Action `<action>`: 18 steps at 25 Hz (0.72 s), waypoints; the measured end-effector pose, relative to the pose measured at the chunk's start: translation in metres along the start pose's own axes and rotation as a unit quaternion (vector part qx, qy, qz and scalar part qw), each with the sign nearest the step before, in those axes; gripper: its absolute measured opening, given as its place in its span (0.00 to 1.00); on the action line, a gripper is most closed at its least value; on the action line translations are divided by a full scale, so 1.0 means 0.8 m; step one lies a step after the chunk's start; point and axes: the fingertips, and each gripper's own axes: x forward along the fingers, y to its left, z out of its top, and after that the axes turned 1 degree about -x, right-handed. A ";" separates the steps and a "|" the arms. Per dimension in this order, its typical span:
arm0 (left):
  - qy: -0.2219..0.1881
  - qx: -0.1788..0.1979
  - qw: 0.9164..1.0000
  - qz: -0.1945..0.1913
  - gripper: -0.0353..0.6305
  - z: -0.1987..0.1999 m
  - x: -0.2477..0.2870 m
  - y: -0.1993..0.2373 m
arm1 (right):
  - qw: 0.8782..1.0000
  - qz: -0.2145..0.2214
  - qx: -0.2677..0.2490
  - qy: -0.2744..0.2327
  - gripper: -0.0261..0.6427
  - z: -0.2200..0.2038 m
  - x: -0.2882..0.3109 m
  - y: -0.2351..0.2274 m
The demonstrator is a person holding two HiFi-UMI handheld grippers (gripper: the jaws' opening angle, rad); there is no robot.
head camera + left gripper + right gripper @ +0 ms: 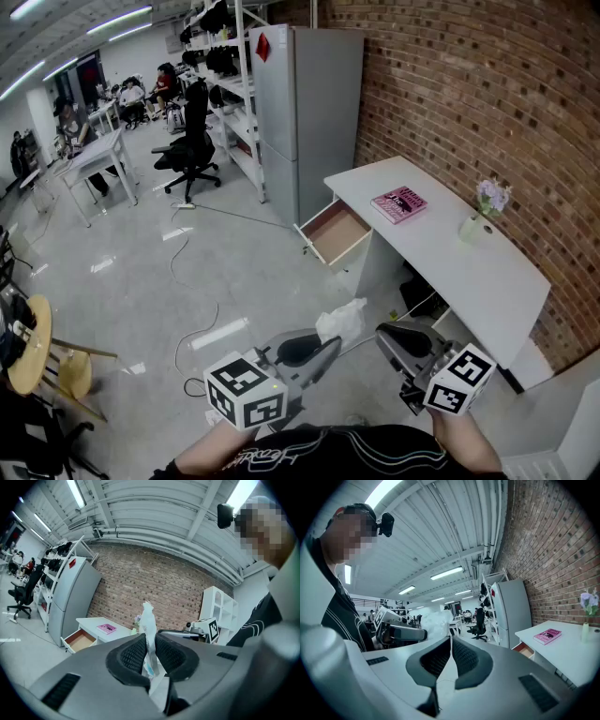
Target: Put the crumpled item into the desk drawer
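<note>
My left gripper [325, 350] is shut on a crumpled white item [342, 321], which sticks up from between the pads [136, 654] in the left gripper view as a thin white strip [149, 623]. It hangs in the air above the floor, short of the white desk [487, 272]. The desk drawer [336, 232] stands pulled open at the desk's left end, its brown inside bare [79, 641]. My right gripper [392, 339] is beside the left one, jaws together with nothing in them [451, 654]. It sees the crumpled item [436, 623] to its left.
A pink book [398, 204] and a small vase of flowers [483, 211] rest on the desk top. A grey fridge [300, 122] stands past the drawer against the brick wall. Cables trail over the floor [178, 272]. Office chairs, tables and people are far behind.
</note>
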 end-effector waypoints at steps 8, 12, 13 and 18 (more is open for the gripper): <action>-0.010 -0.013 1.000 0.002 0.16 -0.003 -0.027 0.017 | 1.000 0.003 0.007 0.011 0.11 -0.013 0.023 0.018; -0.013 -0.017 1.000 0.004 0.16 0.001 -0.029 0.025 | 1.000 -0.003 0.009 0.011 0.11 -0.011 0.028 0.014; -0.013 -0.017 1.000 0.004 0.16 0.003 -0.028 0.027 | 1.000 -0.007 0.012 0.010 0.11 -0.010 0.030 0.010; -0.010 -0.008 1.000 0.008 0.16 0.010 -0.010 0.041 | 1.000 -0.007 0.017 -0.007 0.11 -0.006 0.037 -0.015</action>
